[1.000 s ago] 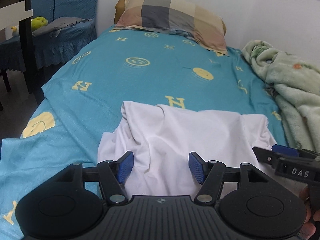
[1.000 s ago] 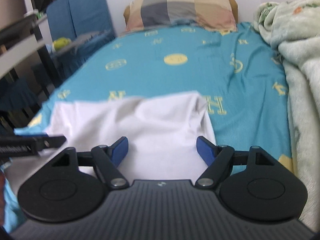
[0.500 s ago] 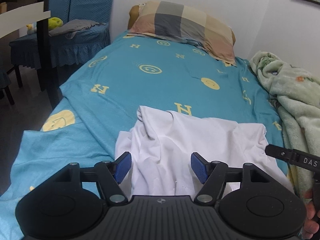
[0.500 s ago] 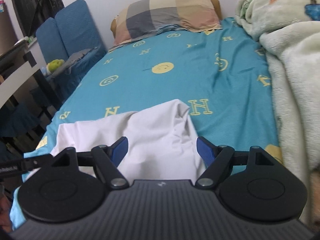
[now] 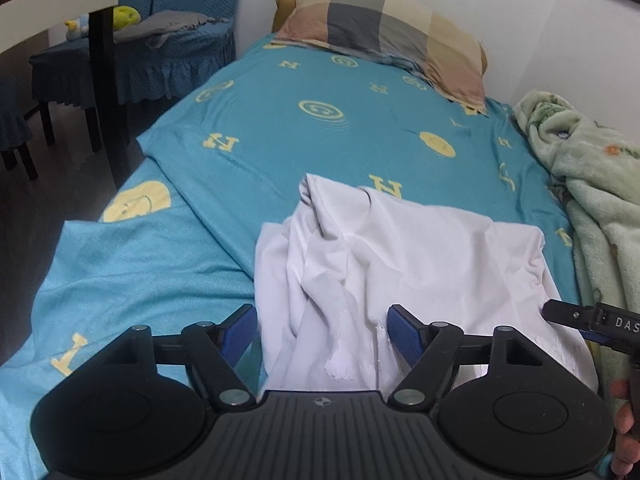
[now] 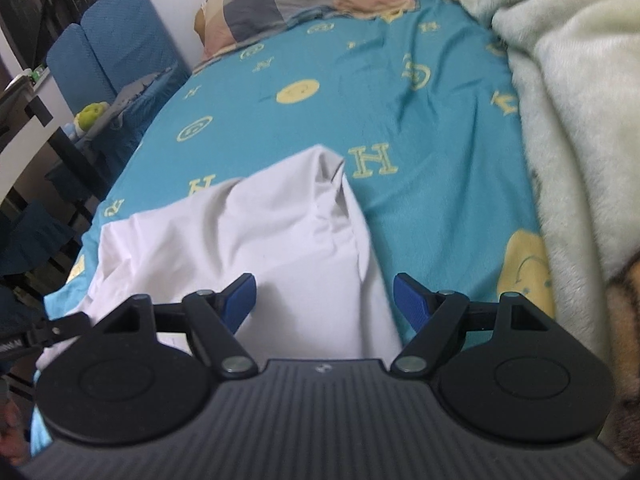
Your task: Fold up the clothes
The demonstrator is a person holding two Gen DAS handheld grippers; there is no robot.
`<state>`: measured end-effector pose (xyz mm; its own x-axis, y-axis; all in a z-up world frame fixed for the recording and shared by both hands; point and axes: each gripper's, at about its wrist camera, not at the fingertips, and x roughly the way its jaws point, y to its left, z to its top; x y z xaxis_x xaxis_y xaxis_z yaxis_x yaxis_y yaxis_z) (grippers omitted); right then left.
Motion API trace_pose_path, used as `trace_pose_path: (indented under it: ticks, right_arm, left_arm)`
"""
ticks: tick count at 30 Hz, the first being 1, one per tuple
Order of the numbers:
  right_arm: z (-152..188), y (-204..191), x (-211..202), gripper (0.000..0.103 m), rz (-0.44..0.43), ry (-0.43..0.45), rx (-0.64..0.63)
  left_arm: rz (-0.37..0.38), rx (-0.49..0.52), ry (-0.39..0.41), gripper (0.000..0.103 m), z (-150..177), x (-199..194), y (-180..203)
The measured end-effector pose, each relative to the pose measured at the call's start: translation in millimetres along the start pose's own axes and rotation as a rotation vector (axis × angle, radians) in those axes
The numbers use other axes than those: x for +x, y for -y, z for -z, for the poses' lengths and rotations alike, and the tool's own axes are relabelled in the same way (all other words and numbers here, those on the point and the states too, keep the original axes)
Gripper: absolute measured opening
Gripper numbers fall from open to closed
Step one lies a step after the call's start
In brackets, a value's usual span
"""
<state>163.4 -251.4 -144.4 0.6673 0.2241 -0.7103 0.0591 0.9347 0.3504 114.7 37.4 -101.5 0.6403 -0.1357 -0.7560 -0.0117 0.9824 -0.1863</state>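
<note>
A white garment (image 5: 400,264) lies rumpled on the near end of the bed, with loose folds on its left side. It also shows in the right wrist view (image 6: 260,248). My left gripper (image 5: 322,330) is open and empty, held above the garment's near left part. My right gripper (image 6: 324,300) is open and empty above the garment's near right edge. The right gripper's tip (image 5: 592,320) shows at the right of the left wrist view, and the left gripper's tip (image 6: 48,334) at the left of the right wrist view.
The bed has a teal sheet (image 5: 320,136) with yellow patterns. A plaid pillow (image 5: 384,32) lies at the head. A pale green fleece blanket (image 5: 592,184) is heaped along the right side. Blue-covered chairs (image 5: 132,60) and a dark frame (image 5: 104,80) stand left of the bed.
Both grippers have pulled back and risen from the garment, still open. The garment's left side now looks more bunched.
</note>
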Motion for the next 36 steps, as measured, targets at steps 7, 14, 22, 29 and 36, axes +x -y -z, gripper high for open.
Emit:
trace_pose_path:
  ticks: [7,14,22,29,36]
  right_arm:
    - [5.2,1.7,7.8,0.074,-0.051,-0.025,0.012]
    - [5.9,-0.1,4.4,0.028,-0.019,-0.045,-0.030]
    - [3.2,12.0,-2.2,0.024,-0.009,-0.036,0.048]
    - [4.5,27.1,-57.0,0.026,-0.101,0.020,0.283]
    - [27.2,34.7,-85.5,0.046,-0.224,-0.072,0.524]
  left_arm:
    - [0.022,-0.027,0.001,0.011,2.0,0.7,0.6]
    - [0.001,-0.055,-0.005,0.008,0.6,-6.0,-1.7]
    - [-0.001,-0.081,-0.023,0.014,1.3,-6.7,-2.7]
    - [0.126,-0.289,-0.046,0.047,10.5,-43.5,-14.9]
    - [0.270,-0.560,-0.116,0.083,28.1,-64.1,-30.1]
